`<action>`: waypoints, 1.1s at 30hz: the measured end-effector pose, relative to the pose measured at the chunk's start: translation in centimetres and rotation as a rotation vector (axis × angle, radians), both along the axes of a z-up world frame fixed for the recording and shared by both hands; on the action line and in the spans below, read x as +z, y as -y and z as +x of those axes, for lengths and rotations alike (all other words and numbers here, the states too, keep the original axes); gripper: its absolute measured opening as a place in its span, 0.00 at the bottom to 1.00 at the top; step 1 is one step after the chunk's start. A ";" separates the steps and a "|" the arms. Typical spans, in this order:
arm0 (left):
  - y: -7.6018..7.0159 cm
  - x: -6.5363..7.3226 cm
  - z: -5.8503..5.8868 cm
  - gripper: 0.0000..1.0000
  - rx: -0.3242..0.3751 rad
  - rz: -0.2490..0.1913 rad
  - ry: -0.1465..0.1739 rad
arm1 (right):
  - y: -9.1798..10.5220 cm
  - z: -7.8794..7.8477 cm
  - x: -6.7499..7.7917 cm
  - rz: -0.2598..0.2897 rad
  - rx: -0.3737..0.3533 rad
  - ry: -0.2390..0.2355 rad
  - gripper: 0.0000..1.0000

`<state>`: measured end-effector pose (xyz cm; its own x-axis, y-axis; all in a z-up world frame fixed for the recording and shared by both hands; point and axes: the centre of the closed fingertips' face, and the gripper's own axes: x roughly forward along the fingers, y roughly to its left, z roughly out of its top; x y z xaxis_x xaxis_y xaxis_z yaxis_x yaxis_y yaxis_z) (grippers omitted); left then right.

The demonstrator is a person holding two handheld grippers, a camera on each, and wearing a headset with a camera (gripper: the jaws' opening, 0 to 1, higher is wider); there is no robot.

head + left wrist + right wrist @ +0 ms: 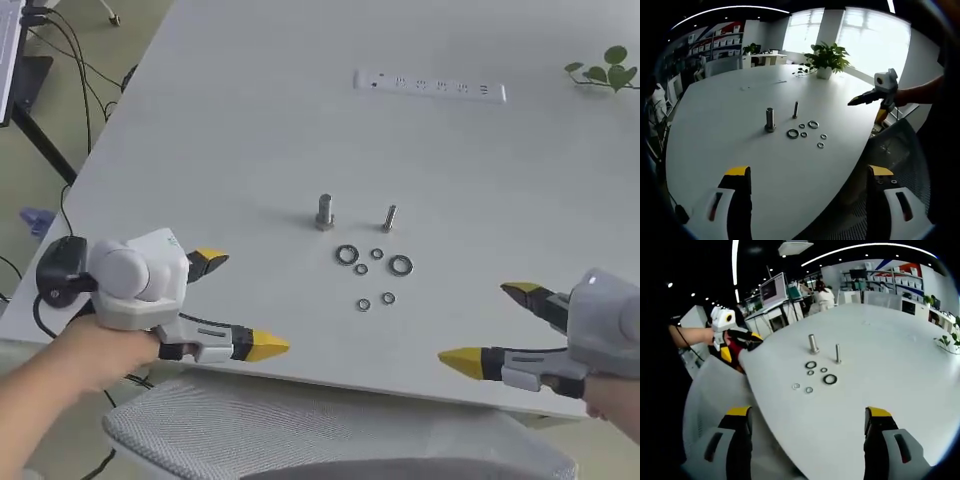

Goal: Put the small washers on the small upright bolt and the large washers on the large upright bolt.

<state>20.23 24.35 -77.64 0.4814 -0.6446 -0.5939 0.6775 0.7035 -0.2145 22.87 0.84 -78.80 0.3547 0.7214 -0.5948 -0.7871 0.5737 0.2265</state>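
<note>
Two bolts stand upright mid-table: a large bolt and, to its right, a small bolt. Just in front of them lie loose washers: two large washers and several small washers; they also appear as washers and washers. My left gripper is open near the table's front left edge. My right gripper is open at the front right. Both hold nothing.
A white power strip lies at the back of the white table. A plant sits at the far right. A mesh chair back is below the front edge. Cables and a desk leg stand left.
</note>
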 end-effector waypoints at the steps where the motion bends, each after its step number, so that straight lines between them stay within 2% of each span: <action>1: 0.1 0.0 0.0 0.96 -0.005 0.001 0.010 | -0.1 0.0 0.0 -0.004 0.003 -0.002 0.94; 5: 0.2 0.2 0.1 0.96 -0.006 -0.001 0.024 | -0.3 0.0 0.1 -0.012 0.015 0.001 0.93; 9: 0.2 0.2 0.2 0.95 -0.002 0.001 0.024 | -0.5 0.3 0.2 -0.030 0.033 -0.014 0.84; 13: 0.5 0.2 0.1 0.93 0.001 -0.013 0.016 | -0.7 1.0 0.3 -0.025 0.030 -0.014 0.83; 19: 0.7 0.1 0.1 0.93 -0.009 -0.003 0.018 | -1.3 1.9 0.5 -0.035 0.045 -0.010 0.82; 24: 0.8 0.2 0.2 0.93 -0.016 -0.003 0.021 | -2.0 3.1 1.1 -0.037 0.053 0.011 0.82; 26: 0.7 0.2 0.3 0.92 -0.015 -0.001 0.021 | -2.1 3.7 1.0 -0.053 0.050 0.016 0.81; 27: 0.6 0.2 0.4 0.92 -0.014 0.002 0.024 | -2.2 3.7 0.7 -0.071 0.063 0.000 0.80; 29: 0.5 0.2 0.6 0.92 -0.012 0.009 0.029 | -2.3 4.3 0.4 -0.114 0.075 0.024 0.79; 33: 0.5 0.1 0.7 0.92 -0.009 0.005 0.028 | -3.0 4.9 0.4 -0.111 0.084 0.011 0.77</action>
<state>20.89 23.90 -77.54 0.4921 -0.6461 -0.5835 0.6897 0.6983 -0.1915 27.72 3.88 -78.43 0.3028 0.6786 -0.6692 -0.8352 0.5271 0.1567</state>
